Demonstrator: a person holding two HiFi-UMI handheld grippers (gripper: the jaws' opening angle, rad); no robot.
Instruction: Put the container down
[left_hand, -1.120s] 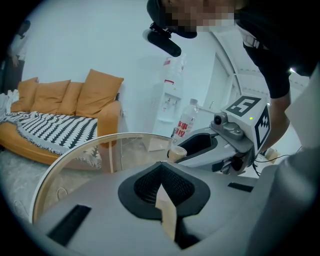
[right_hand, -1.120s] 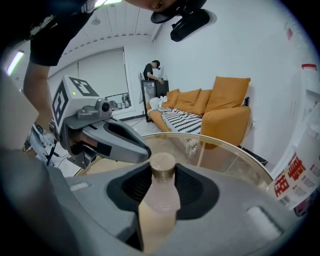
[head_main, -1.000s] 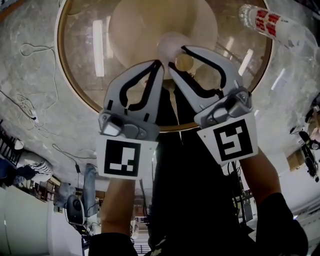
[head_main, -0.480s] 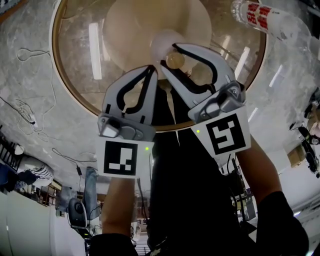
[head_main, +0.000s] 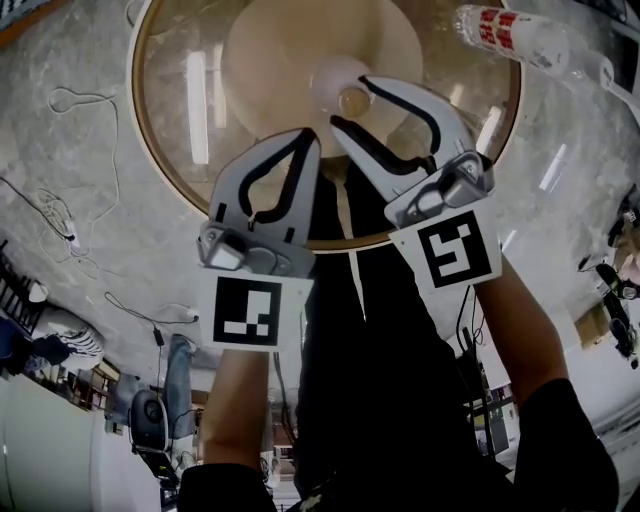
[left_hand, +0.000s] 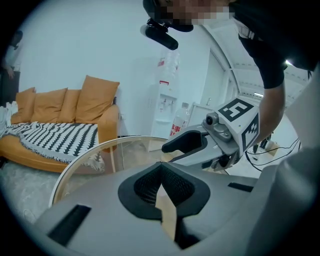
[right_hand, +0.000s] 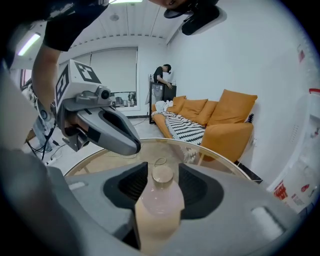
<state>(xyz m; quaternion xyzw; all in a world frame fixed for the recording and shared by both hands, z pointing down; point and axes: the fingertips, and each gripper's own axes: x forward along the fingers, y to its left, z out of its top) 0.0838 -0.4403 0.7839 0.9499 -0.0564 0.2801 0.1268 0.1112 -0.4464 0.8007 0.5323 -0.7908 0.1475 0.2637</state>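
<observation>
The bottle (right_hand: 157, 200) stands upright on the glass table (head_main: 170, 150) between the right gripper's (right_hand: 162, 165) jaws, which have just been opening (gaps show beside its cap). The left gripper (left_hand: 161, 165), just beside, has its jaws together.

A bottle (right_hand: 159, 205) is set between the jaws of the right gripper (head_main: 350, 103), which have just been opening, over the round glass table (head_main: 165, 150). The left gripper (head_main: 308, 140) is held just beside it, on its left. A second bottle (head_main: 520, 38) is seen at the table's far right rim. A sofa (right_hand: 220, 117) is placed behind the table, and cables (head_main: 60, 100) are strewn on the floor to the table's left.
</observation>
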